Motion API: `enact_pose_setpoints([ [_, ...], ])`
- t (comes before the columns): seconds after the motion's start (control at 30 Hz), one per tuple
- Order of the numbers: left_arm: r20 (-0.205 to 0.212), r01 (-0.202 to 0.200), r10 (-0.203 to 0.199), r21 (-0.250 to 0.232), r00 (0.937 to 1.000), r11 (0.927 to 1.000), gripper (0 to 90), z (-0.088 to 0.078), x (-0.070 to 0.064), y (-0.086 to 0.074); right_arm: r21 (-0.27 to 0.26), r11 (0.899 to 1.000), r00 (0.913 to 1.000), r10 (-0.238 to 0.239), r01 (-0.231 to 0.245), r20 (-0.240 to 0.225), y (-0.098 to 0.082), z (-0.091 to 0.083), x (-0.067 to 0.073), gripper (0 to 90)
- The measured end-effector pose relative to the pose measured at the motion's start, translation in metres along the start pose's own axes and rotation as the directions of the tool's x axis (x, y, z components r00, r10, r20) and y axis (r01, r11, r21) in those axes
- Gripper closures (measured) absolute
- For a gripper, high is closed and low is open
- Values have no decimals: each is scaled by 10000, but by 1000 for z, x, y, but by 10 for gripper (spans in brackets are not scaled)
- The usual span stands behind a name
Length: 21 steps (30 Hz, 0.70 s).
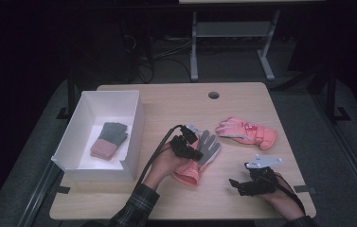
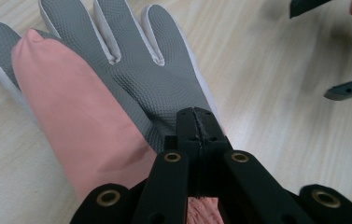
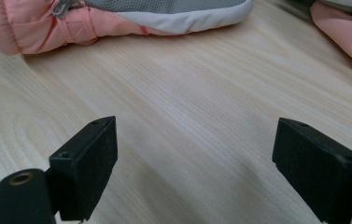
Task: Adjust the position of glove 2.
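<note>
The left gripper (image 2: 196, 122) is clamped on the glove (image 2: 117, 84), mid-table beside the white box (image 1: 133, 127). The right gripper (image 3: 197, 168) stands wide, empty. The small pinch may slip, dropping the glove short of the box.

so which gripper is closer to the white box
Left. The left gripper, shut on the glove, sits a short way right of the white box. The right gripper rests open near the table's front right, much farther off.

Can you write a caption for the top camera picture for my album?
Left tongs pinch a pink-and-grey glove beside a white box; right tongs wait open.
</note>
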<state>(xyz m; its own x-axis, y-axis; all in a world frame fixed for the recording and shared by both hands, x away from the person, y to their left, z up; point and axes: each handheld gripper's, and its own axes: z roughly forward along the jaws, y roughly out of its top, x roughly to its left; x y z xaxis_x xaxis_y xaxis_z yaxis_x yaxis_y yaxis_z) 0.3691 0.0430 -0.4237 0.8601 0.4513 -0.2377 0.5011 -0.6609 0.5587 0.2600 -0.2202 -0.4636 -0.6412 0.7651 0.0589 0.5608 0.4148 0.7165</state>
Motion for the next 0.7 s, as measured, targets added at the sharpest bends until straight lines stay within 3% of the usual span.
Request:
enact_pose_setpoints([
  [0.1, -89, -70, 69, -133, 9999, 9999, 898, -10, 1, 2, -8, 10000, 10000, -5, 5, -7, 0, -1, 0, 139],
  [0.17, -81, 114, -117, -347, 9999, 9993, 898, -22, 4, 2, -28, 10000, 10000, 31, -31, -12, 0, -1, 0, 139],
  [0.3, -350, 73, -82, -260, 9994, 9996, 898, -33, 9, -2, -25, 10000, 10000, 17, -17, -1, 0, -1, 0, 138],
  [0.37, -659, 230, -249, -291, 9975, 9993, 898, -40, 10, -10, -34, 10000, 10000, 24, -24, 6, 0, 0, -1, 139],
  [0.53, -1250, 323, -367, -372, 9915, 9988, 898, -44, 7, -28, 15, 10000, 10000, 52, -52, 60, -1, -1, -1, 139],
  [0.67, -1396, 505, -528, -200, 9888, 9985, 898, -40, 10, -39, -4, 10000, 9999, 49, -49, 93, -1, -1, -1, 139],
  [0.7, -1364, 343, -329, 78, 9901, 9994, 898, -40, 12, -42, 17, 10000, 9999, 47, -47, 95, -1, 0, -1, 139],
])
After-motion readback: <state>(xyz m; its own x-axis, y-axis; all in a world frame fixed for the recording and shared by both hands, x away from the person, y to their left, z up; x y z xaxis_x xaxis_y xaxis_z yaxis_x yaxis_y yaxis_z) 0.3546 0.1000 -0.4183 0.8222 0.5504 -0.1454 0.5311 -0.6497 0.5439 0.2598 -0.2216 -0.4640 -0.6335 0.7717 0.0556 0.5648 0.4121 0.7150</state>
